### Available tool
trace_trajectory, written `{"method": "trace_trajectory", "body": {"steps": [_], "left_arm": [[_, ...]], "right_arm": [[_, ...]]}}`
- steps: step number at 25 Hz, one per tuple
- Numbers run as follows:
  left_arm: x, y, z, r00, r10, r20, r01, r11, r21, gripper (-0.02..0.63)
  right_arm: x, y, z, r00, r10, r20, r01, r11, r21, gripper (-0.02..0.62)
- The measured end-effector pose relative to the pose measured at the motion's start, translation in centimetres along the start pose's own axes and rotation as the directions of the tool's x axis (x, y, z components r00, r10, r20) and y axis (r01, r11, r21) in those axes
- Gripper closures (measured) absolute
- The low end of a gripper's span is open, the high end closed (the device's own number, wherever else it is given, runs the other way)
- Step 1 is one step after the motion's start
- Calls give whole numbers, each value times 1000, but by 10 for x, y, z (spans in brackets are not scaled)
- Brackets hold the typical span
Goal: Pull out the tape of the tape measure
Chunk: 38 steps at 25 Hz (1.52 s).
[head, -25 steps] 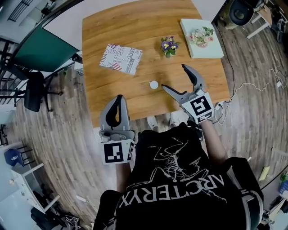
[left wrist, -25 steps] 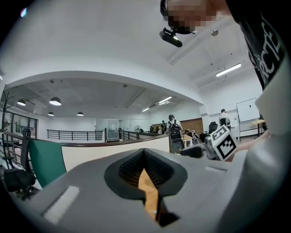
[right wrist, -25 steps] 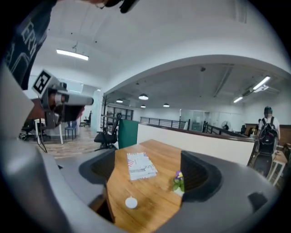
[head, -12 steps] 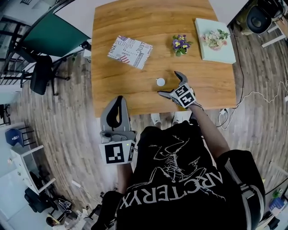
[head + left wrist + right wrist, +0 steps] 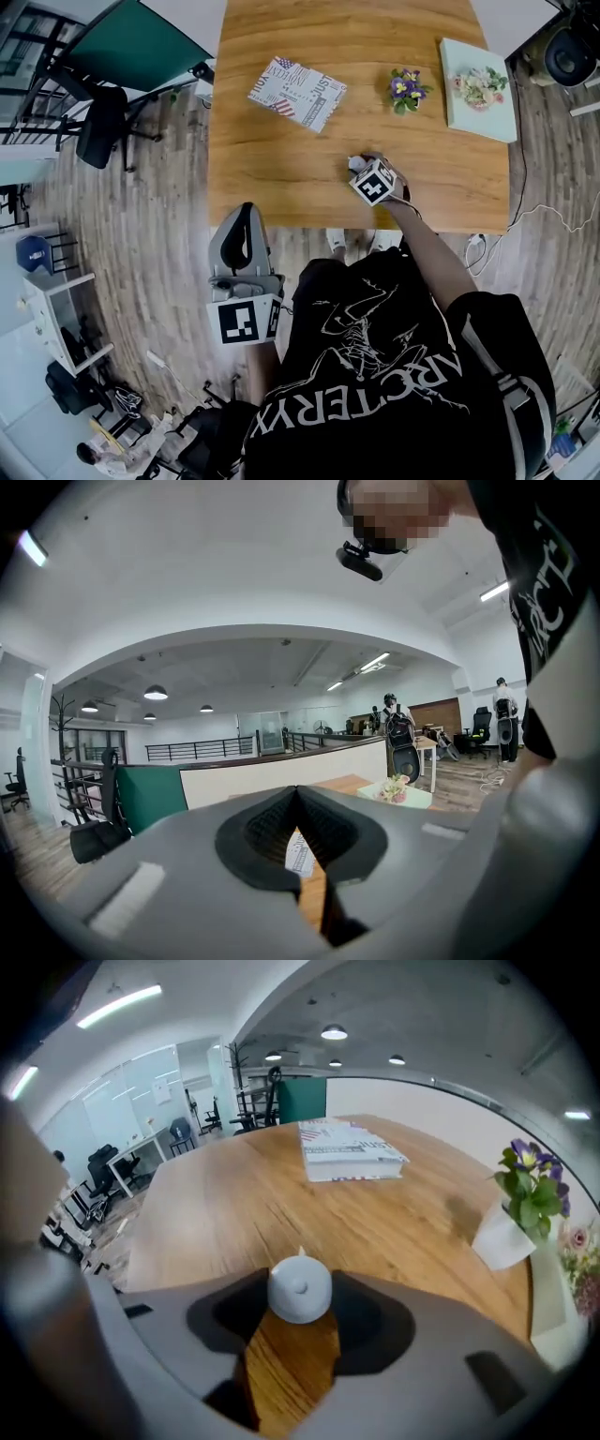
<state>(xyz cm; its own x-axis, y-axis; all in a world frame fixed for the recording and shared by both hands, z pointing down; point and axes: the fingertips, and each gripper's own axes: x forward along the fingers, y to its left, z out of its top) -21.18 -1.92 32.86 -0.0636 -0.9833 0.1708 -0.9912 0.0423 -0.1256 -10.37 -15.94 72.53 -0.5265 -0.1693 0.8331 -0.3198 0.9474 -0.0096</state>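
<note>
The tape measure [image 5: 300, 1288] is a small round white case with a little tab on top, lying on the wooden table [image 5: 281, 169]. My right gripper [image 5: 300, 1309] has lowered over it; its jaws are closing, and the dark pads touch the case on both sides. In the head view the right gripper [image 5: 359, 164] hides most of the tape measure [image 5: 353, 161]. My left gripper [image 5: 246, 211] is held off the table's near edge, over the floor, shut with nothing in it. The left gripper view shows its fingertips [image 5: 298, 797] pressed together.
A flag-patterned book [image 5: 297, 92] lies at the table's far left. A small pot of purple flowers [image 5: 406, 90] and a pale green box [image 5: 478, 86] stand at the far right. A black chair [image 5: 103, 127] is on the floor to the left.
My right gripper moved in over the tape measure with its jaws wide, then brought them in around the case. The left gripper stayed where it was.
</note>
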Motion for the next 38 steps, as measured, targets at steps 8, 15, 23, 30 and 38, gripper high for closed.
{"method": "trace_trajectory", "body": {"steps": [8,15,23,30,38], "left_arm": [[18,-8,-1,998,-68,18,68,998,-11,594],[48,-38,7,981,-189,51,189,982,0,594],[68,-86,6,923,-383,46,384,923,-12,594],[74,-127,-4,854,-521,-10,521,854,15,582],[71,-154,-21,777,-626,-62,629,775,63,250]], "right_arm": [[-41,4,3,998,7,56,-5,999,-36,380],[-116,-4,27,984,-14,180,28,997,-78,380],[-225,-9,51,959,98,265,-30,968,-249,380],[-283,2,65,947,209,243,-103,916,-387,380],[-313,28,81,928,282,243,-142,871,-470,380]]}}
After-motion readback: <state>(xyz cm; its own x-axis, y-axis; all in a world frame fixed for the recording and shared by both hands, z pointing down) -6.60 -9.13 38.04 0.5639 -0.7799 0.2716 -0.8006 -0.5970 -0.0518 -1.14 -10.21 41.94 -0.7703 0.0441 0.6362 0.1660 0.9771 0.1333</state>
